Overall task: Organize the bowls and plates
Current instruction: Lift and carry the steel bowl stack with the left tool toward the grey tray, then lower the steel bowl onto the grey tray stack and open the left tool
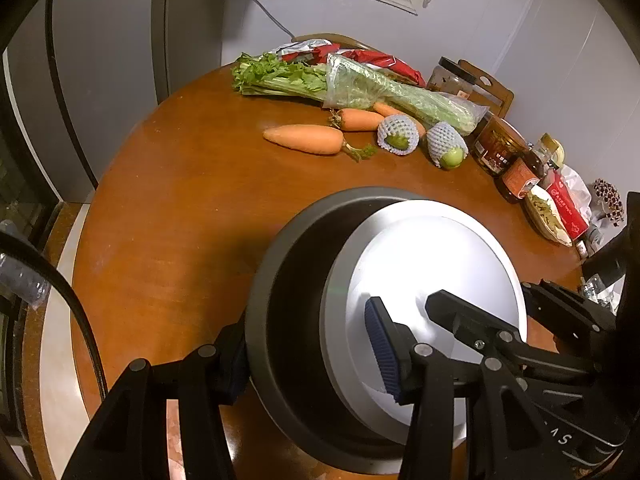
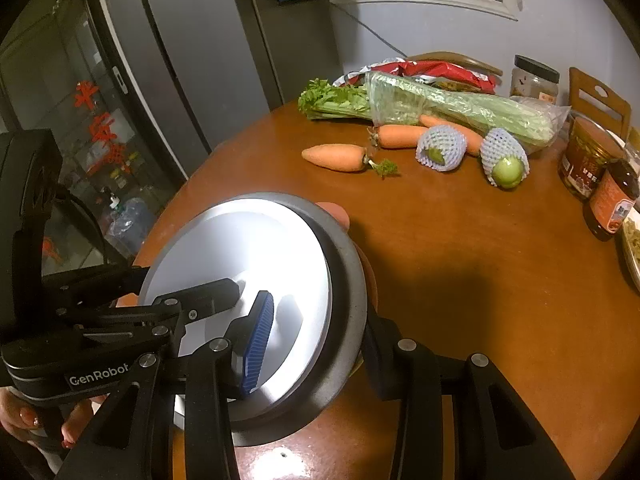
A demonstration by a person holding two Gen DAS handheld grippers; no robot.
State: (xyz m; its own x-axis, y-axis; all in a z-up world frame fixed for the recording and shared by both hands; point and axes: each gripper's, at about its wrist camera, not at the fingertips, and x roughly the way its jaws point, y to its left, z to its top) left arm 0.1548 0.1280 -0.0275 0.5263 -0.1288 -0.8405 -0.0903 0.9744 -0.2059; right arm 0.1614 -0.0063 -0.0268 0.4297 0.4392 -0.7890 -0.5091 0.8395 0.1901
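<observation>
Claws of mine, left [image 1: 308,360] and right [image 2: 316,344], each clamp the gray bowl's [image 1: 276,280] rim above the tabletop [image 1: 180,200].

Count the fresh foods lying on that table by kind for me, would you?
Carrots: 3
Green fruits in foam netting: 2
Celery bunches in plastic: 1
Total: 6

Both tools, left [image 1: 312,356] and right [image 2: 318,340], angle downward with jaws clamped.
</observation>
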